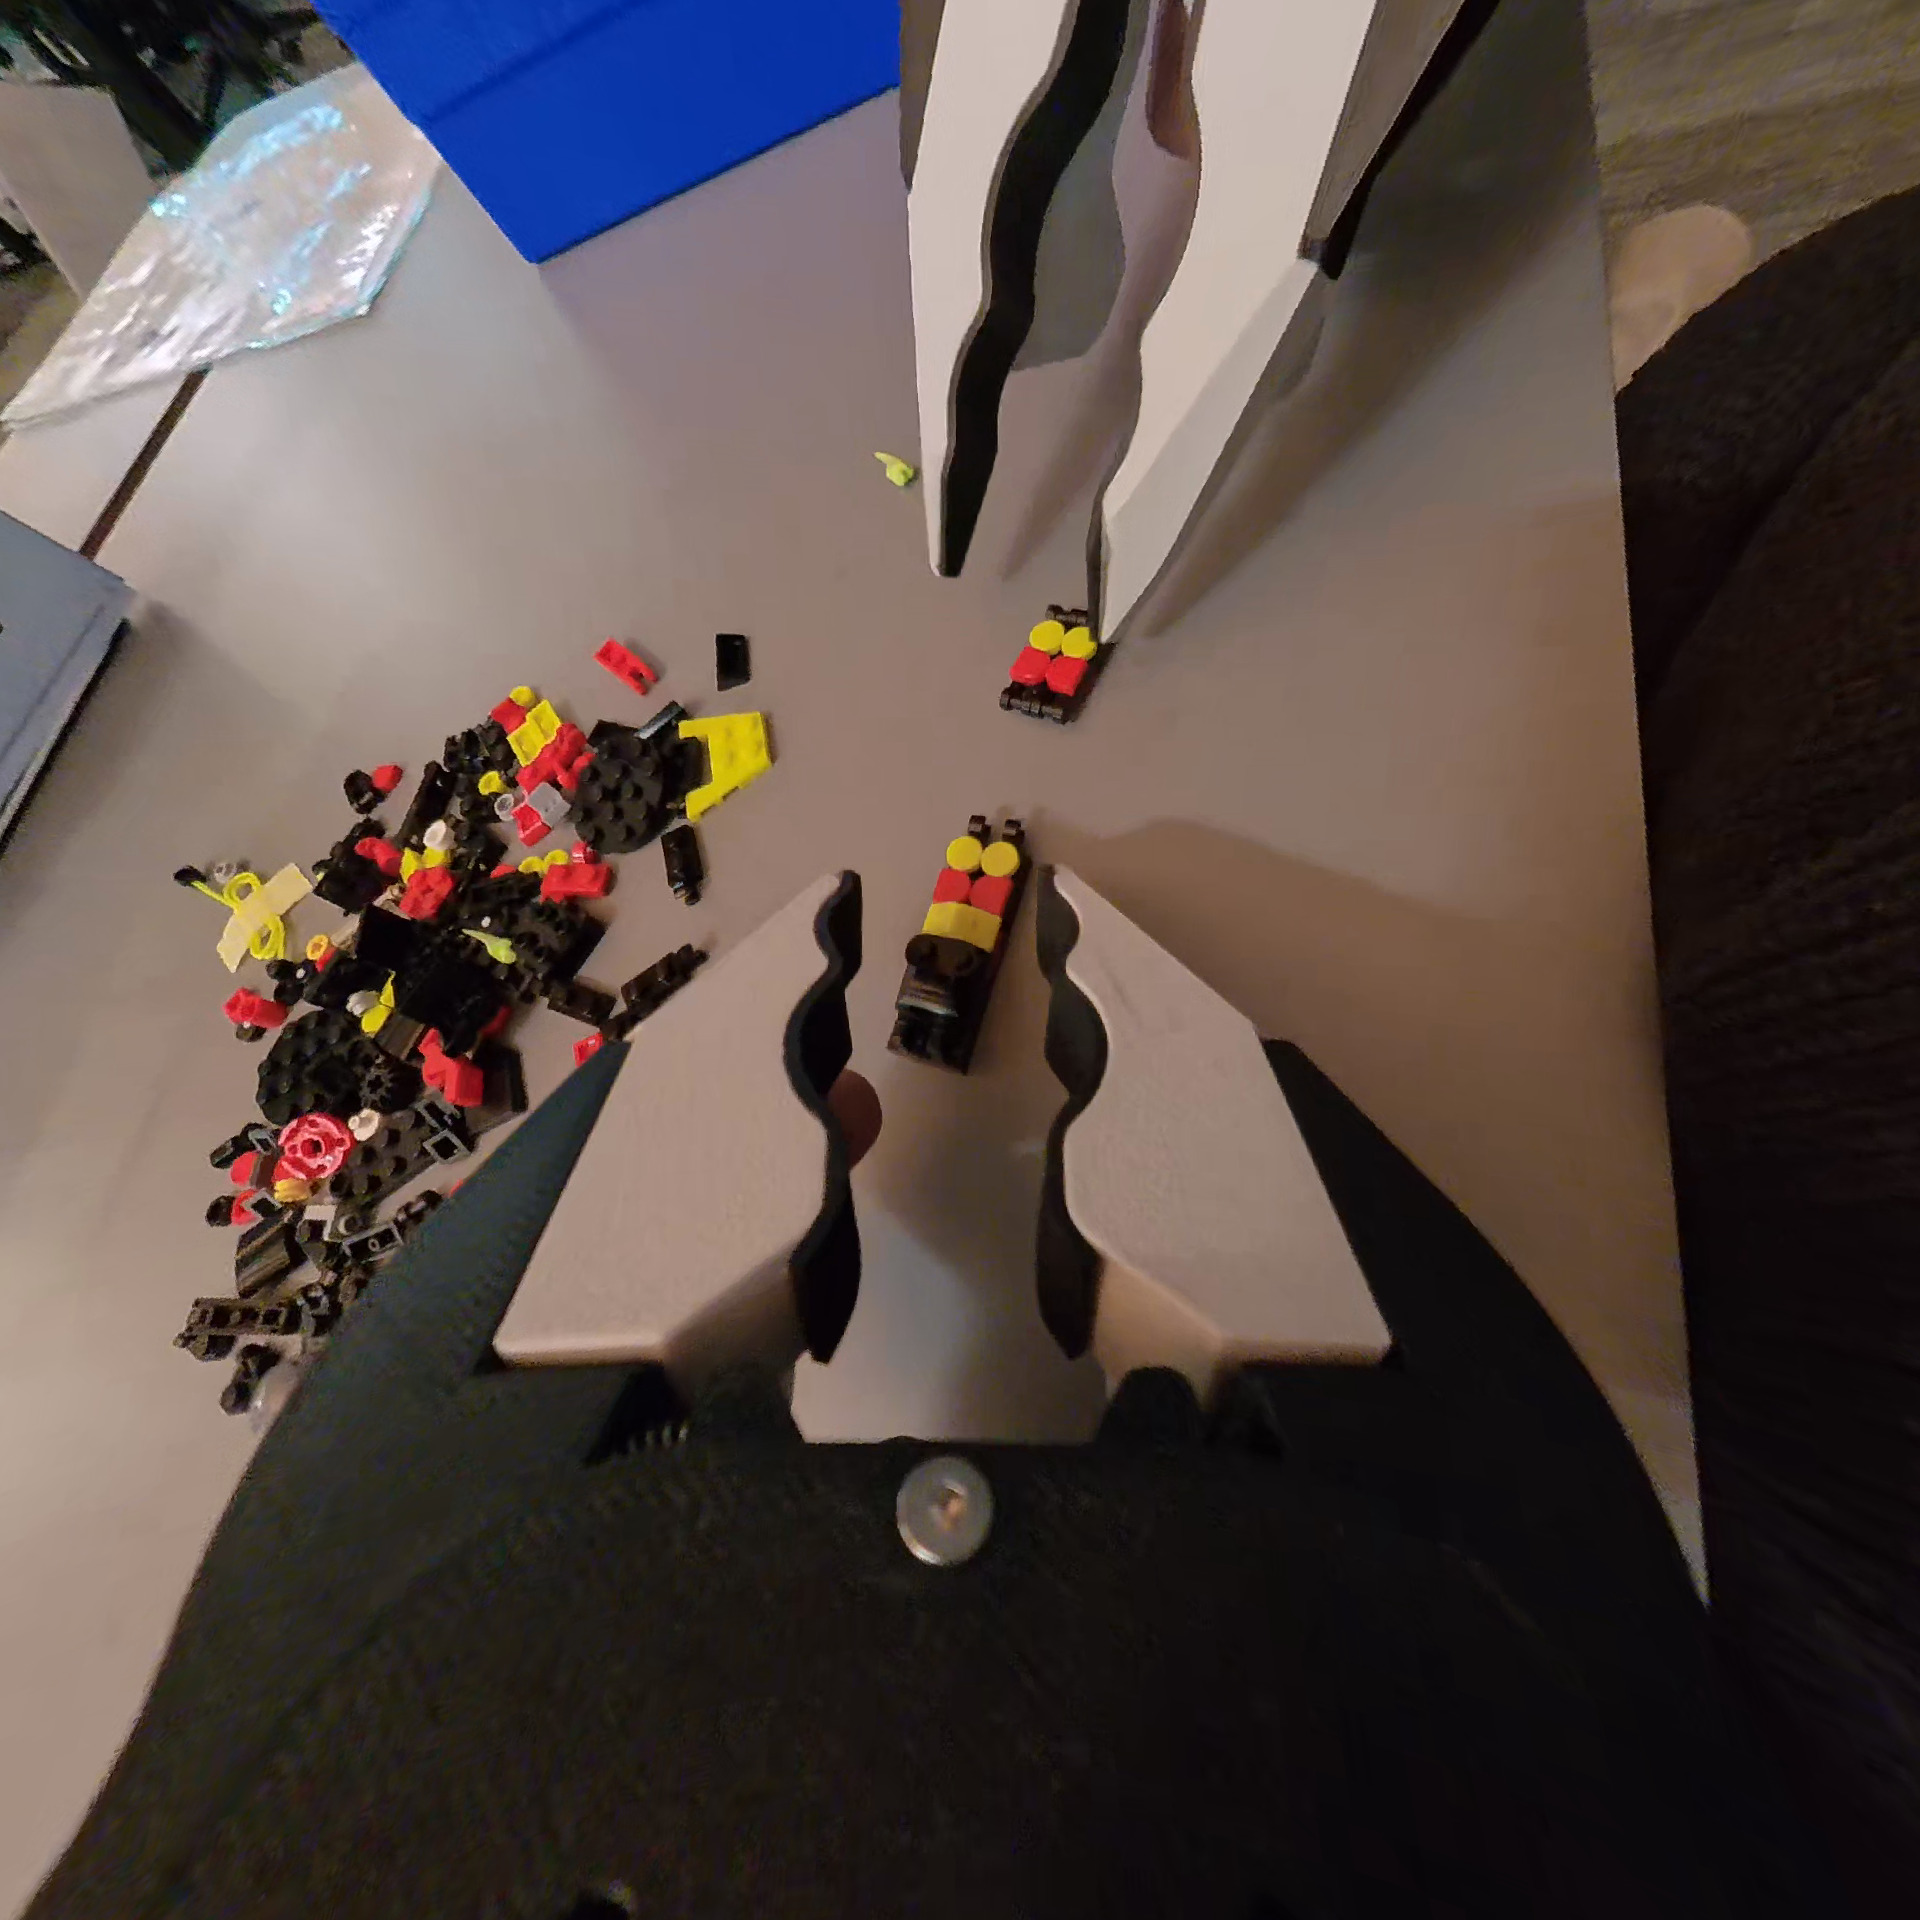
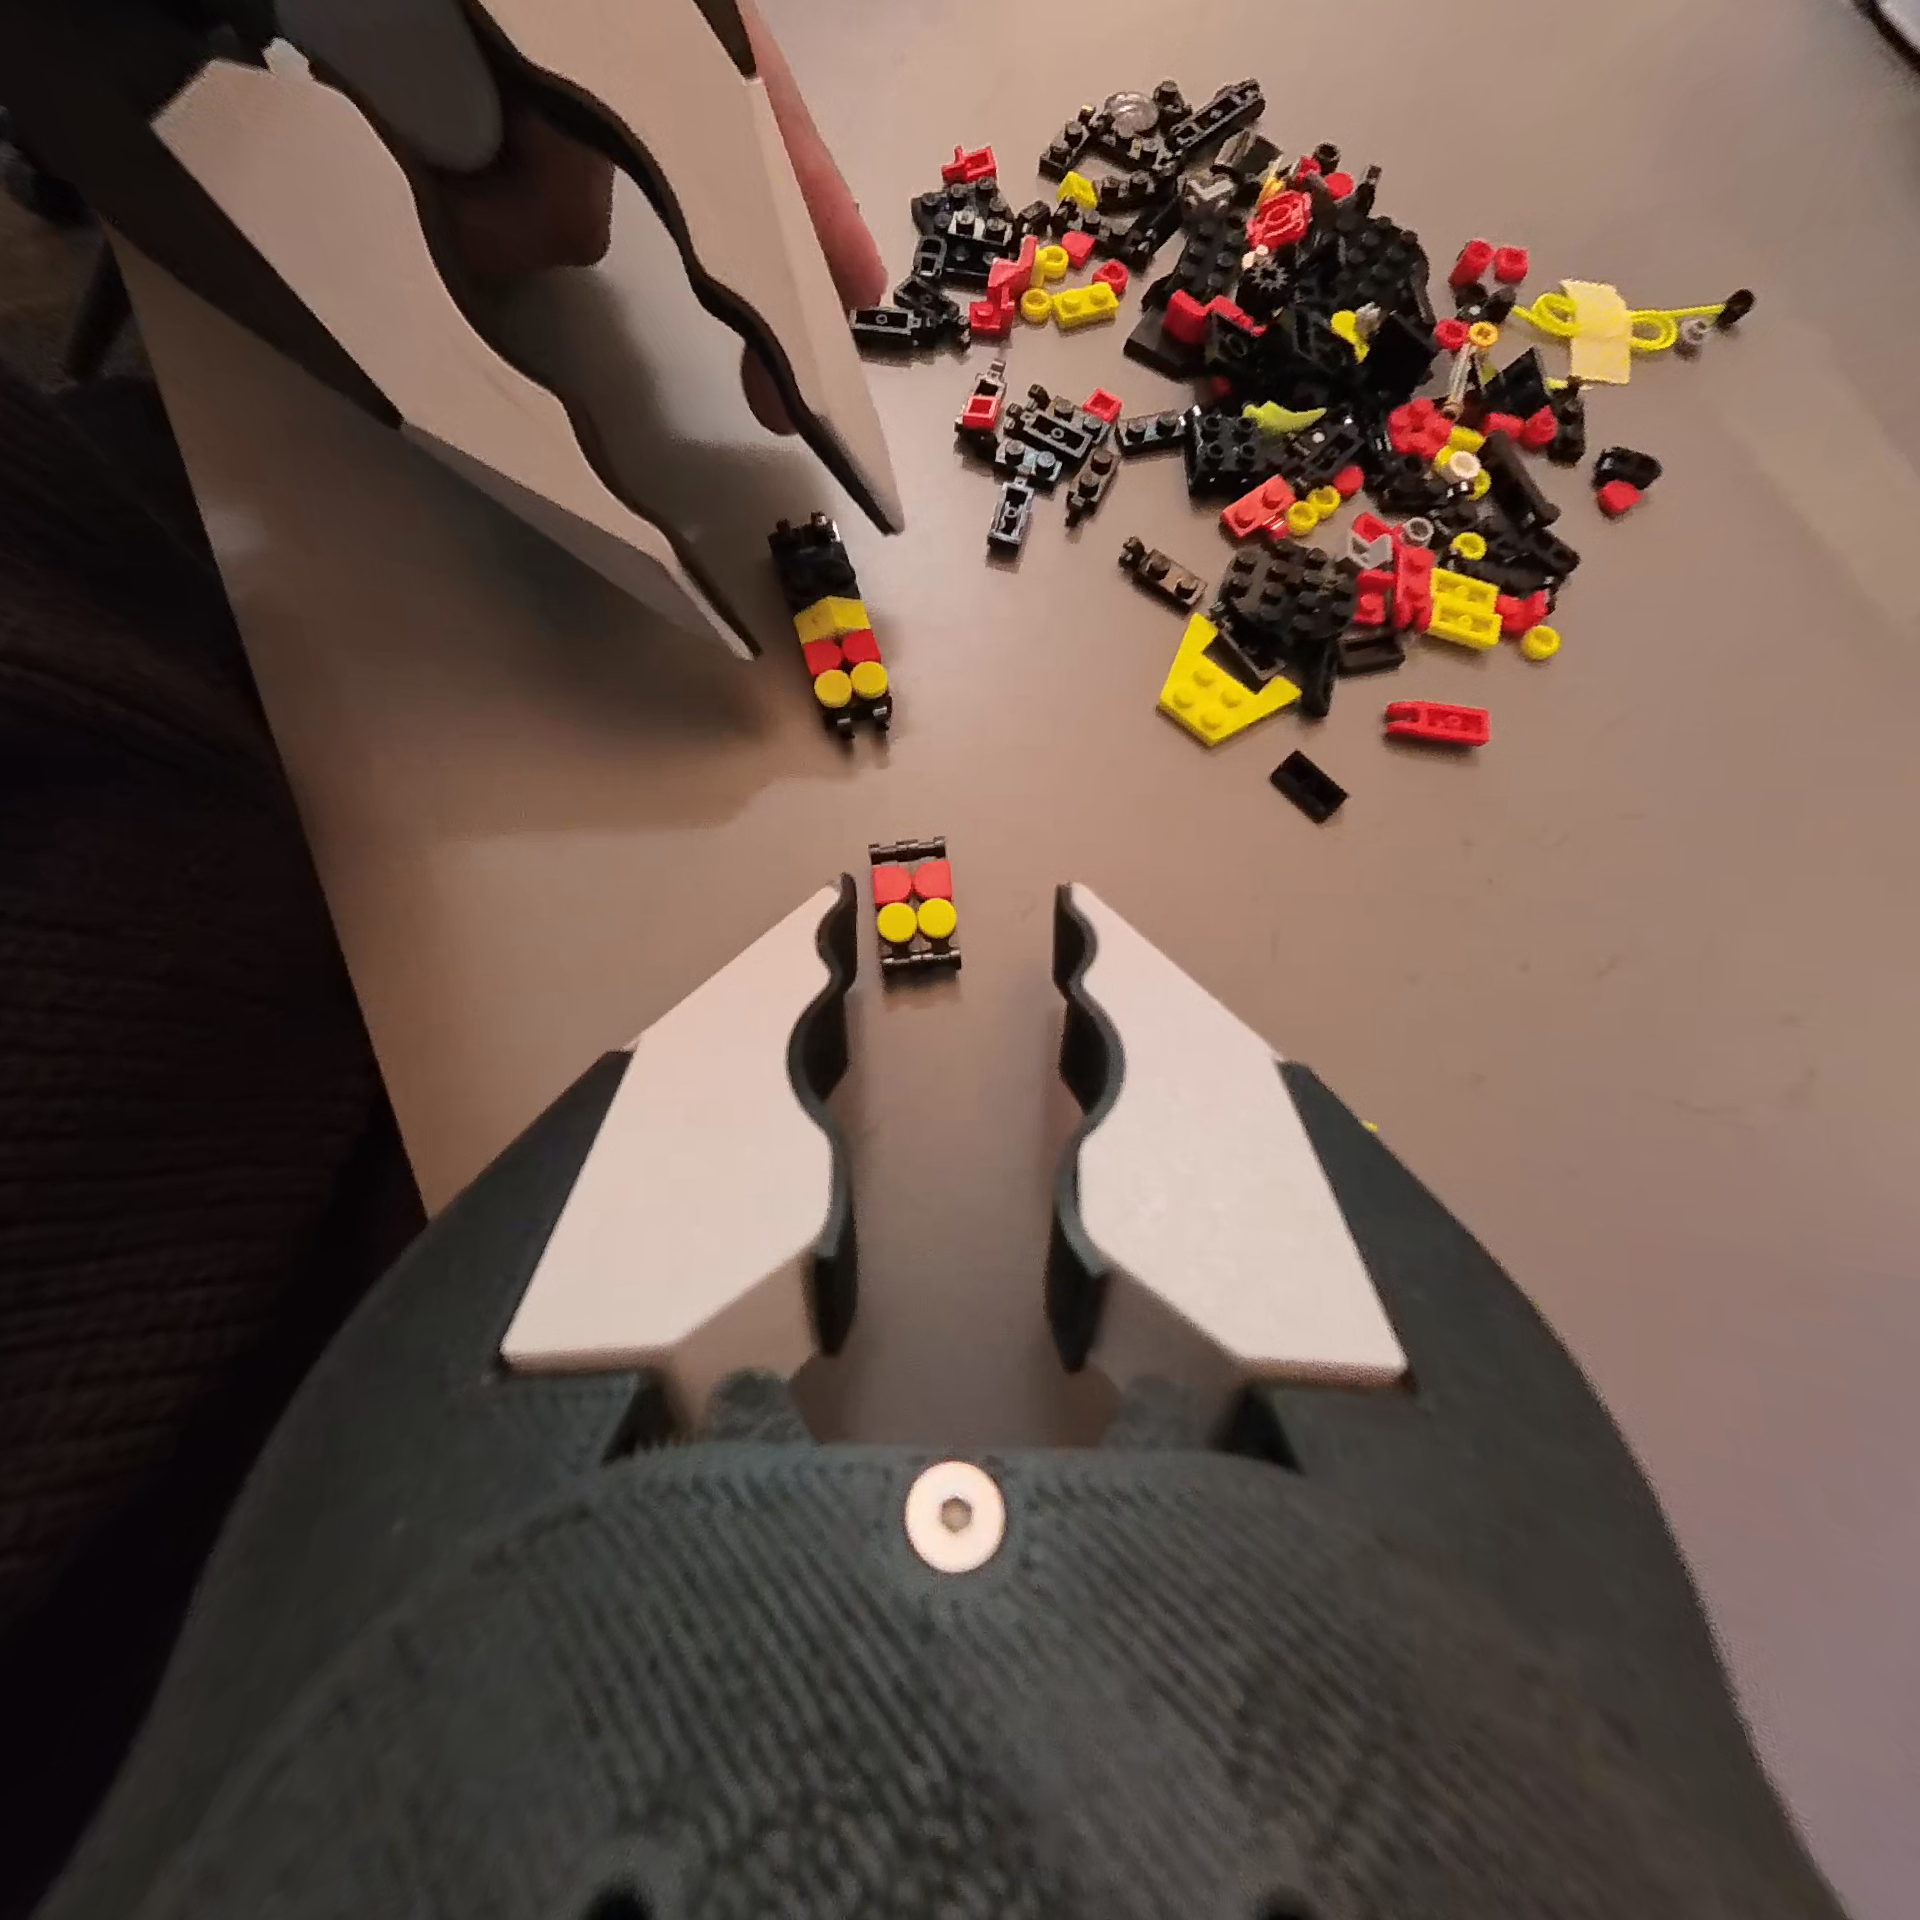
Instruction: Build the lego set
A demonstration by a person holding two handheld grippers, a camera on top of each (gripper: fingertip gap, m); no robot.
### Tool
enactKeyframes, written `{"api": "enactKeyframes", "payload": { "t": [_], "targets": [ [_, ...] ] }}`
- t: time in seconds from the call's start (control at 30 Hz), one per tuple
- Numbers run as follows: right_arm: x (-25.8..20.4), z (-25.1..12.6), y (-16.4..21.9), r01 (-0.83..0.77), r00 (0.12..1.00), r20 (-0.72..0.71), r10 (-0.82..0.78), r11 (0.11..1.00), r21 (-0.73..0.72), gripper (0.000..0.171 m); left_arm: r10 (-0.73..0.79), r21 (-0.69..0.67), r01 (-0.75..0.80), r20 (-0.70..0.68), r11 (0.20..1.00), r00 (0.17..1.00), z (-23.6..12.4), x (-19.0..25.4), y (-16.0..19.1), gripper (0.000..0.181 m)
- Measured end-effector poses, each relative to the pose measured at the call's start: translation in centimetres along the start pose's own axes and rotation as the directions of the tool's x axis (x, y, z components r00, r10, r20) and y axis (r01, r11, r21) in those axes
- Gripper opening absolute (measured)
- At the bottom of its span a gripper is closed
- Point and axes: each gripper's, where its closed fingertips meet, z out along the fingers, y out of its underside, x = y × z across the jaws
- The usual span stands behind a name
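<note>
blue box, clear plastic bag, grey table

Two close wrist views, facing each other across shared table and assemblies.

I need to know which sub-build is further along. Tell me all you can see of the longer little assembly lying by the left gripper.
The longer assembly is a narrow black plate build, plastic by its look, lying flat on the grey table. One end has small clip-like prongs; next come two yellow round tiles, two red pieces, a yellow brick, then stacked black pieces. It lies between the open fingers of the left gripper, near their tips; contact is unclear. It lies apart from the loose pile.
</note>
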Motion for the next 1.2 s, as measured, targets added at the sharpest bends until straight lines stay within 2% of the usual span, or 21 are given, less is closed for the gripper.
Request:
{"api": "enactKeyframes", "payload": {
  "t": [0.1,0.23,0.27,0.33,0.57,0.77,1.03,1.2],
  "targets": [
    [-0.2,0.1,0.1,0.0,1.0,0.013,0.001,1.0,-0.007,0.036,0.007,-0.043,-0.007,0.001,0.999,1.0,0.5,0.1,0.5,0.035],
    [-0.5,0.3,0.4,0.003,1.0,0.023,-0.003,1.0,-0.021,0.035,0.013,-0.098,-0.011,0.023,0.995,1.0,1.0,-0.2,1.2,0.049],
    [-0.5,0.4,0.4,0.004,1.0,0.026,-0.004,1.0,-0.022,0.034,0.009,-0.101,-0.007,0.023,0.995,1.0,1.1,-0.2,1.2,0.044],
    [-0.6,0.5,0.5,0.007,1.0,0.03,-0.007,1.0,-0.028,0.033,-0.013,-0.104,0.017,0.035,0.994,0.999,1.1,-0.6,1.2,0.049],
    [-0.7,0.8,1.0,0.011,0.999,0.031,-0.009,0.999,-0.054,0.032,-0.007,-0.111,0.006,0.0,0.994,1.0,1.1,0.0,1.3,0.036],
    [-1.0,1.0,1.2,0.013,0.999,0.045,-0.01,0.998,-0.068,0.018,0.028,-0.108,-0.03,-0.025,0.994,0.999,0.9,0.7,1.4,0.02],
    [-2.4,0.6,0.7,0.042,0.992,0.121,-0.036,0.998,-0.045,0.015,0.059,-0.084,-0.065,-0.075,0.994,0.995,0.5,1.7,1.2,0.016],
    [-3.8,0.6,0.6,0.118,0.979,0.169,-0.11,0.992,-0.038,0.015,0.117,-0.048,-0.126,-0.148,0.991,0.982,0.0,3.2,1.0,0.016]
  ]
}}
